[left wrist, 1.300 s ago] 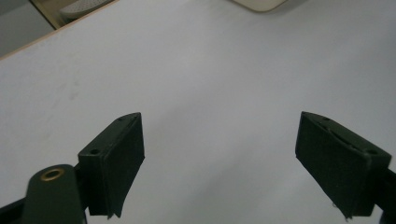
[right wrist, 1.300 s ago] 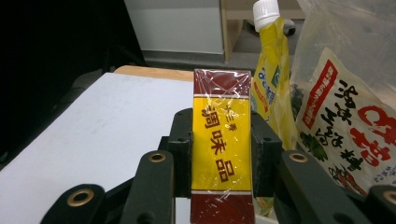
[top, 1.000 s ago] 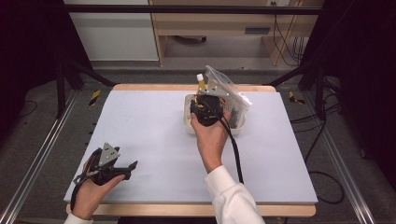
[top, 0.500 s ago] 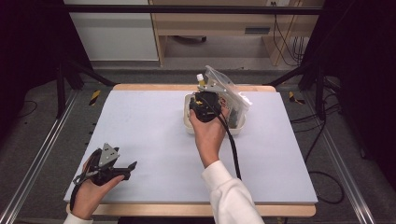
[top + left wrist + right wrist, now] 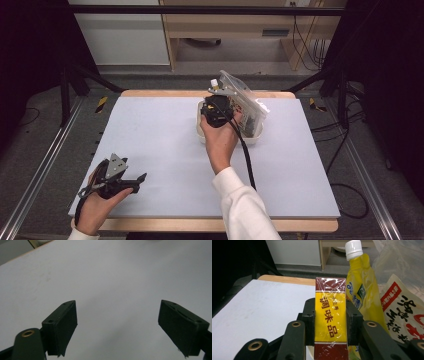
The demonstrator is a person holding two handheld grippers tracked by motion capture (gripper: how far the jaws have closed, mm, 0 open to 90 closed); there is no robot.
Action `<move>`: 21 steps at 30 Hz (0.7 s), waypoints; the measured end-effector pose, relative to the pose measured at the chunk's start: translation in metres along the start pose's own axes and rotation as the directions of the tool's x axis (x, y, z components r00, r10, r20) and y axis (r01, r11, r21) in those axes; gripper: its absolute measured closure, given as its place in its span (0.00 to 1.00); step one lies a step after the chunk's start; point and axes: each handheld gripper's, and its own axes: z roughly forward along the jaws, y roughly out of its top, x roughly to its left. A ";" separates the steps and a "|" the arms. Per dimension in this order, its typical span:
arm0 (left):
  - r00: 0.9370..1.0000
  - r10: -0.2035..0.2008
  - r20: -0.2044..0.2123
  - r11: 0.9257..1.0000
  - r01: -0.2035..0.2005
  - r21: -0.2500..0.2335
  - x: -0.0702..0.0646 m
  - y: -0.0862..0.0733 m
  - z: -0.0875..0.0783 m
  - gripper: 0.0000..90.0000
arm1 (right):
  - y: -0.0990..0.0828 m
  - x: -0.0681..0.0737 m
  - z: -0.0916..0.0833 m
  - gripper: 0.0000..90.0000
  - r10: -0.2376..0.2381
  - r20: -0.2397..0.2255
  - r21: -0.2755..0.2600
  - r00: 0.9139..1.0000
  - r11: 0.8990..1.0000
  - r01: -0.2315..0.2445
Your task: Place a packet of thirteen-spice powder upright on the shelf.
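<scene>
got the seasoning box pinched, coming out of the bin

my right gripper (image 5: 330, 322) is clamped on the yellow and maroon seasoning box (image 5: 330, 315), now raised a touch over the white bin (image 5: 205, 135), yellow spout pouch (image 5: 358, 287) just beside it. left gripper (image 5: 117, 327) rests spread wide over the bare white table (image 5: 160, 130), so this looks like unpacking.

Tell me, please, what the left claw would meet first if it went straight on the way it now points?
Probably nothing soon. The left claw is open, and bare white table stretches ahead of it. In the high view it points right along the near edge, well short of the tub, though depth is hard to judge.
</scene>
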 end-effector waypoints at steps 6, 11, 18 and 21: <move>1.000 0.007 -0.001 1.000 -0.007 -0.002 -0.001 0.001 0.000 0.17 | 0.001 0.007 0.004 0.76 -0.013 0.014 0.008 1.000 1.000 0.013; 1.000 0.007 -0.002 1.000 -0.007 -0.004 -0.001 0.001 0.000 0.17 | 0.000 0.011 0.004 0.76 -0.014 0.017 0.008 1.000 1.000 0.014; 1.000 0.009 -0.001 1.000 -0.009 -0.003 -0.001 0.001 0.000 0.17 | -0.001 0.015 0.002 0.76 -0.022 0.018 0.002 1.000 1.000 0.022; 1.000 0.012 0.001 1.000 -0.012 -0.002 -0.001 0.001 0.000 0.17 | -0.003 0.015 0.004 0.76 -0.024 0.027 0.010 0.999 1.000 0.023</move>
